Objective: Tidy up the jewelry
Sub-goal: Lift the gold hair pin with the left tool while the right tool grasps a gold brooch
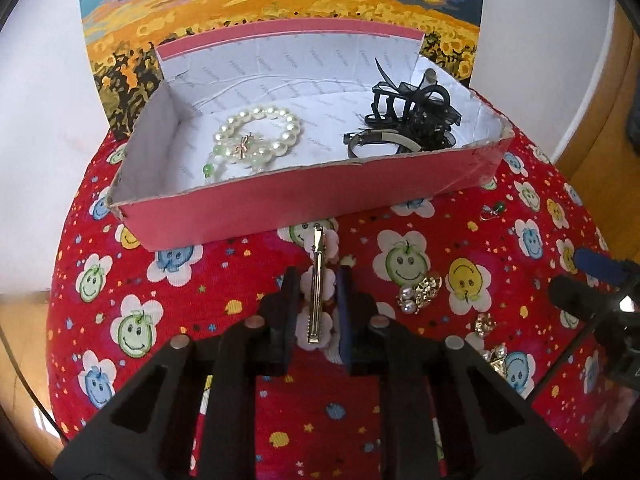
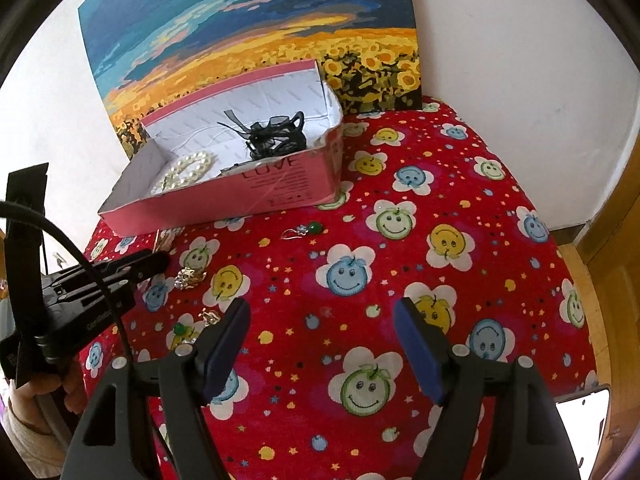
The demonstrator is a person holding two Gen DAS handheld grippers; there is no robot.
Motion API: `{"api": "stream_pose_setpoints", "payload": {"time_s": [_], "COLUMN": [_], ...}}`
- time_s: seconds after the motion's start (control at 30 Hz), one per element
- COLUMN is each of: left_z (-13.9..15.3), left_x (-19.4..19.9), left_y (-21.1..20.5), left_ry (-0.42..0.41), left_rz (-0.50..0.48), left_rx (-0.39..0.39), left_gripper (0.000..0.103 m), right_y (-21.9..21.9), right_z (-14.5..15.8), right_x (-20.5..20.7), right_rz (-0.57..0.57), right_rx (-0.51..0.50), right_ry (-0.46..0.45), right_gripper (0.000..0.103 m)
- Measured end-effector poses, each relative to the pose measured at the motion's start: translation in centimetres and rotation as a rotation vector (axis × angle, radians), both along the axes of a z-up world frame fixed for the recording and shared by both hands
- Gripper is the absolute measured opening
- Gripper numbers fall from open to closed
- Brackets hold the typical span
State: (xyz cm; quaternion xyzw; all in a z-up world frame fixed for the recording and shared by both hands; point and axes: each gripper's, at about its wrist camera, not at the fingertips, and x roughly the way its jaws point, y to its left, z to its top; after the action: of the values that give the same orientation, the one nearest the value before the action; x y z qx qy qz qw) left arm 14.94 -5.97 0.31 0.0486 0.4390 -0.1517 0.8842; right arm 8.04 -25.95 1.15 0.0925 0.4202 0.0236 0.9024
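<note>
Left tongs (image 1: 318,280): closed on the slim gold metal hair clip (image 1: 317,280), just before the pink cardboard box (image 1: 304,204).
Clip axis: long, pointing at the box wall.
Right tongs (image 2: 322,316): open, empty, over bare red smiley-flower cloth (image 2: 440,184).

The pink box (image 1: 304,204) stands at the far side of the red cloth (image 2: 304,280), blocking a level path forward; its open top is free, with bare floor between the pearl bracelet (image 1: 260,136) and the black hair clips (image 1: 412,120). Ahead of the right gripper (image 2: 322,320) the cloth lies bare. Gold earrings (image 1: 420,292) and a green-bead earring (image 2: 304,230) clutter the cloth, seemingly flat.
</note>
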Motion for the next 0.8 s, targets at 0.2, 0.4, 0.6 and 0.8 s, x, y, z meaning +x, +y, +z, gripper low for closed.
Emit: {"api": "stream_pose_setpoints", "payload": {"time_s": [0.2, 0.4, 0.6, 0.8], "left_z": [0.8, 2.0, 2.2, 1.9], "left_x": [-0.9, -2.5, -3.4, -4.0], "left_y": [2.0, 4.9, 6.6, 7.9], "left_ry": [0.004, -0.018, -0.034, -0.027], "left_rz": [0.065, 0.148, 0.194, 0.226], "left_rx": [-0.044, -0.063, -0.053, -0.071], "left_gripper": [0.011, 0.011, 0.011, 0.011], "right_y": [0.8, 2.5, 5.2, 8.0], "right_z": [0.3, 0.5, 0.7, 0.4], "right_x": [-0.2, 0.1, 0.8, 1.7], "right_rz": [0.016, 0.051, 0.11, 0.179], "right_rx": [-0.001, 0.0, 0.002, -0.002], "right_ry": [-0.004, -0.002, 0.001, 0.005], "right_gripper": [0.076, 0.076, 0.076, 0.076]}}
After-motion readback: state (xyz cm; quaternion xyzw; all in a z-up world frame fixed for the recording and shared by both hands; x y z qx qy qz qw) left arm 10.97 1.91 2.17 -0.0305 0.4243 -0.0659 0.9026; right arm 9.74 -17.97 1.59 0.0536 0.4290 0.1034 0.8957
